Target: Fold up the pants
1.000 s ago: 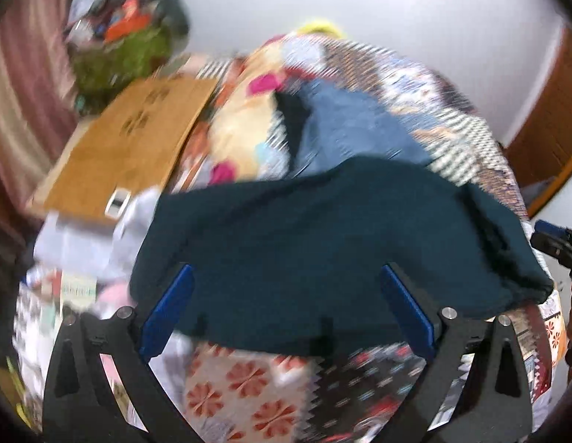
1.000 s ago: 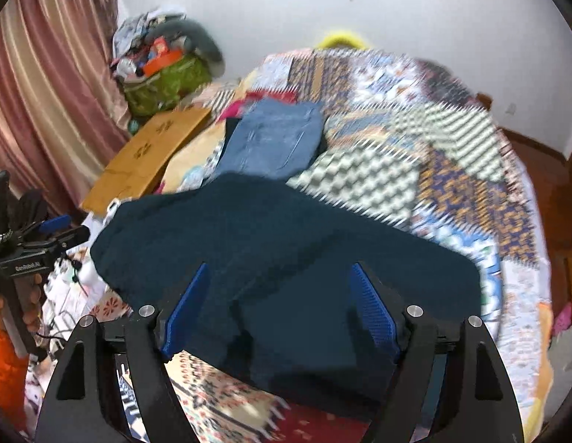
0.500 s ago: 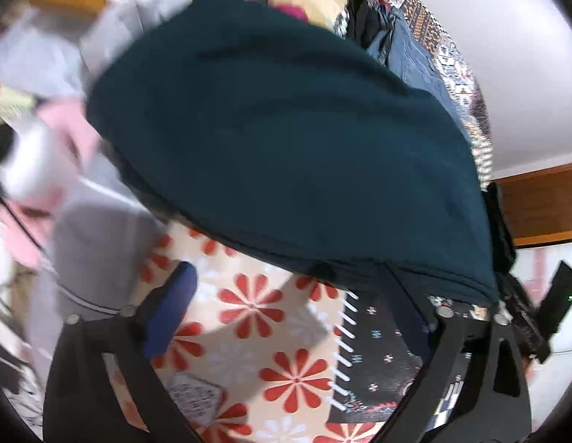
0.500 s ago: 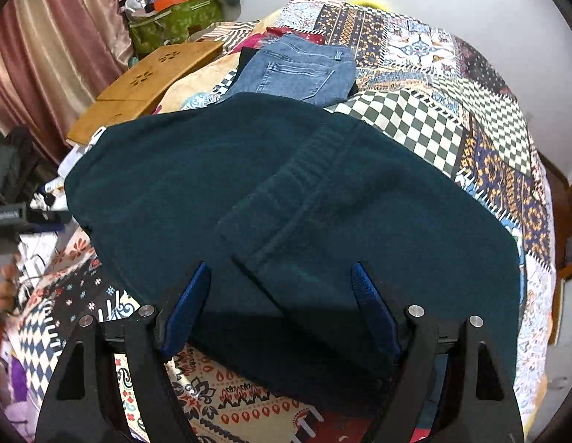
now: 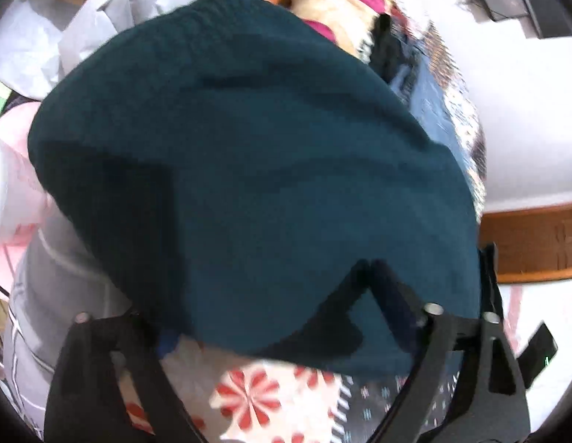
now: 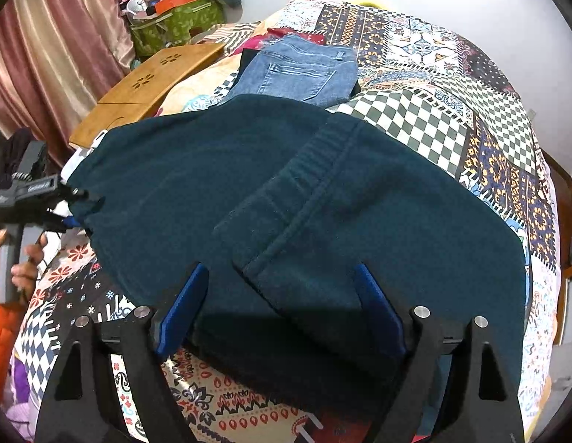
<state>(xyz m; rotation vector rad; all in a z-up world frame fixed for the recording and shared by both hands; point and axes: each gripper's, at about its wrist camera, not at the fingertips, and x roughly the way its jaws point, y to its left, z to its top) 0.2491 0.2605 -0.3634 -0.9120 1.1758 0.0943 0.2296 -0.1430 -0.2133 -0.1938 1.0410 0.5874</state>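
Right wrist view: the dark teal pants (image 6: 286, 199) lie spread across the patchwork quilt (image 6: 426, 118), ribbed waistband folded over on top near the middle. The right gripper (image 6: 282, 310) hovers low over the near edge, blue pads wide apart, nothing between them. Over at the left edge, the left gripper (image 6: 69, 203) sits right at the pants' corner, where the cloth bunches against its tip. Left wrist view is blurry: teal fabric drapes over the fingers (image 5: 393, 295) and hides the tips, so I cannot tell whether it is clamped. Folded blue jeans (image 6: 300, 72) rest just beyond the pants, with a wooden board (image 6: 153, 81) to their left.
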